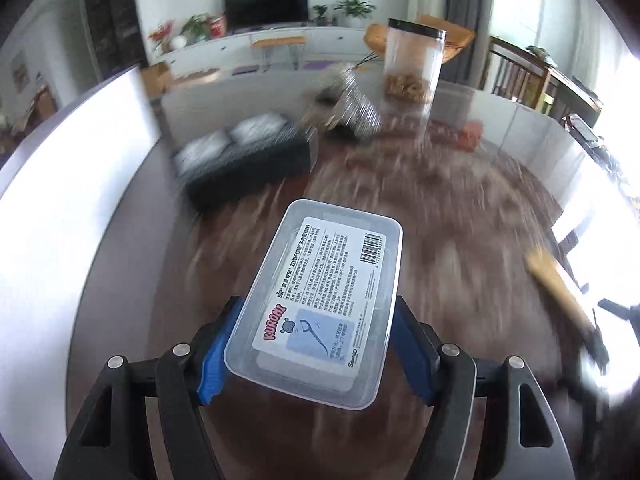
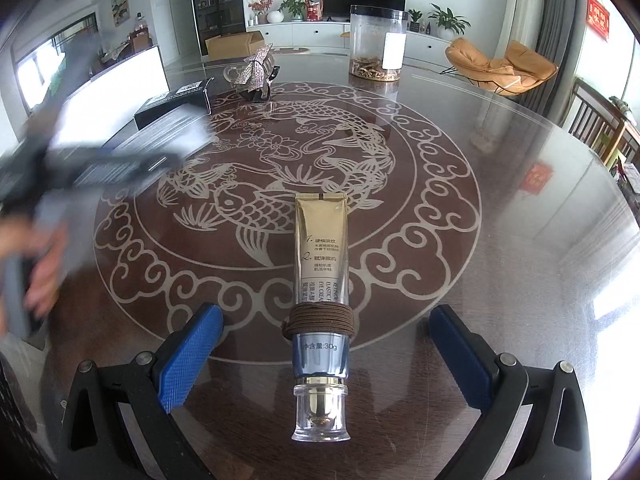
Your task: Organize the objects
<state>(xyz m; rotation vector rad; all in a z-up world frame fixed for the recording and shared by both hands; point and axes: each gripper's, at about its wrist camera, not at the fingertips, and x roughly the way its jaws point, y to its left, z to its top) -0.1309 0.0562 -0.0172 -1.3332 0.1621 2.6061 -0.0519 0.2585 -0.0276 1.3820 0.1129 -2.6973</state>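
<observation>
Left claw (image 1: 316,344): clamped on the near end of the clear floss box (image 1: 320,300), blue pads (image 1: 216,360) pressing its long sides; the box is carried in the air above the table (image 1: 460,240), label up.
Left view: heavily smeared by motion, so judge the box's landing spot from the right view instead.
Right claw (image 2: 326,356): spread wide, holding nothing; its pads (image 2: 192,356) stand well apart on either side of the cream tube (image 2: 322,272).
Cream tube: lies on the table along the claw's axis, clear cap (image 2: 321,416) nearest the camera, gold crimped end pointing far; a brown cord (image 2: 320,322) is wound round its middle.
Black box (image 2: 176,100): far left on the table, the likely gathering spot, though that is only a guess.
Other things: a silver folded ornament (image 2: 258,70) far centre and a tall clear jar (image 2: 378,44) far right of it.
Step in hand: probably carrying the floss box to its place while the right claw waits over the tube.
Doing it well: slow the left claw before release, keep the box level, and set it down flat.
Tube grasp: close on the blue section near the cord, where the body looks firmer than the gold end.
Risk: the glossy table could let the tube slide, so centre it between the pads first.
</observation>
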